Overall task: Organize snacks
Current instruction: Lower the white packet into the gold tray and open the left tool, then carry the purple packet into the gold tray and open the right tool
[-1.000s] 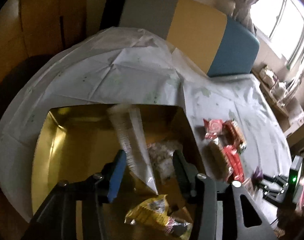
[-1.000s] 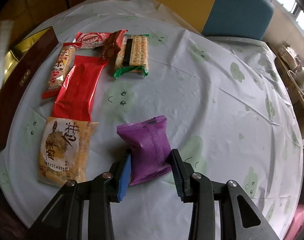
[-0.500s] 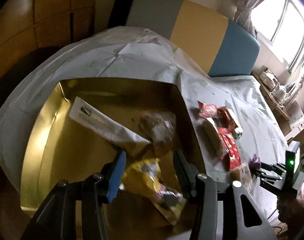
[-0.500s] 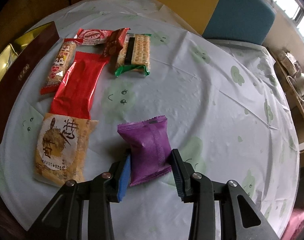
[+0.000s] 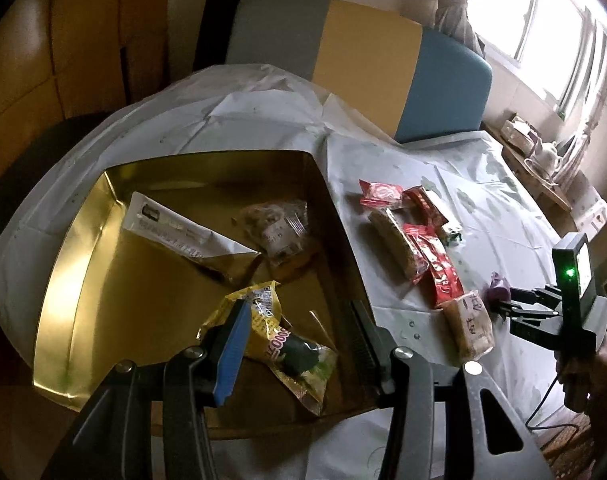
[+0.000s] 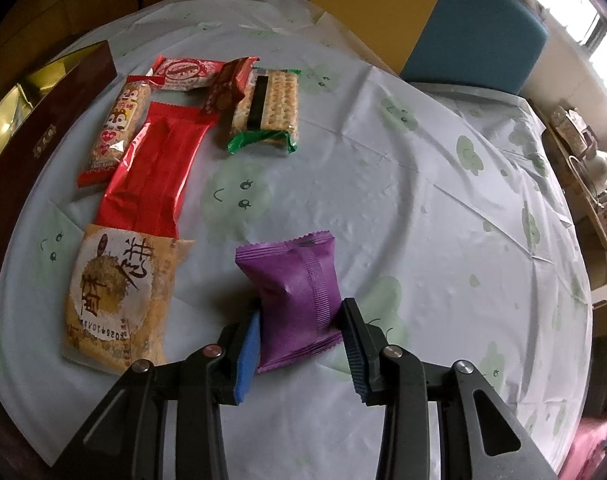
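Purple snack packet [image 6: 293, 298], crinkle-edged, sits pinched between right fingers [image 6: 247, 344].

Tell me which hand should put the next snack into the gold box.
Right. The right gripper already has its jaws closed on the purple packet on the tablecloth. The left gripper hovers empty over the gold box, above the yellow packet.
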`<control>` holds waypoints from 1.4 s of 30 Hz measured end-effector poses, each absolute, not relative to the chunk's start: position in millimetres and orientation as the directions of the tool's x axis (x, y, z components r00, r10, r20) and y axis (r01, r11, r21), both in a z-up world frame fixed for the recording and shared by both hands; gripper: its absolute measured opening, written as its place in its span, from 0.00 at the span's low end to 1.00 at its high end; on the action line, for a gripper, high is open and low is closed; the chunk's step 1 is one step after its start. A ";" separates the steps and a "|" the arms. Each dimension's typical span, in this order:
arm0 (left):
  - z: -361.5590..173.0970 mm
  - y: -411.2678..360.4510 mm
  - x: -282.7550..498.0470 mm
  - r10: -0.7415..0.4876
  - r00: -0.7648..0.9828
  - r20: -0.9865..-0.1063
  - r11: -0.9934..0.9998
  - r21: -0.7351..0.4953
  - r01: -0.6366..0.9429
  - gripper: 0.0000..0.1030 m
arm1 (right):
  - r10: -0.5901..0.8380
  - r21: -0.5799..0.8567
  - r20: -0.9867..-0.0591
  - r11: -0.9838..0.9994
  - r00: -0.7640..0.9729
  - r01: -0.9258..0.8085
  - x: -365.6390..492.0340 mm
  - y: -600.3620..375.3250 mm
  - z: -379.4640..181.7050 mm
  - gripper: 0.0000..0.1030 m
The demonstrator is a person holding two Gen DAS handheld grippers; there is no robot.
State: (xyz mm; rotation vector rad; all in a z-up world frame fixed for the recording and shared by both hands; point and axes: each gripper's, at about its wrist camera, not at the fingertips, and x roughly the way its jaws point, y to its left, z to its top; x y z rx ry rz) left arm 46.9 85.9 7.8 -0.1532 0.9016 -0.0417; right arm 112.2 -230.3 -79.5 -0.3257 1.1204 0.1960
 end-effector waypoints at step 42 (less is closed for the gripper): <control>-13.7 164.1 26.2 -0.041 0.621 -0.783 0.956 -0.212 -0.205 0.48 | 0.475 0.207 -0.789 0.802 0.388 -0.560 88.4 -16.7 3.9 0.54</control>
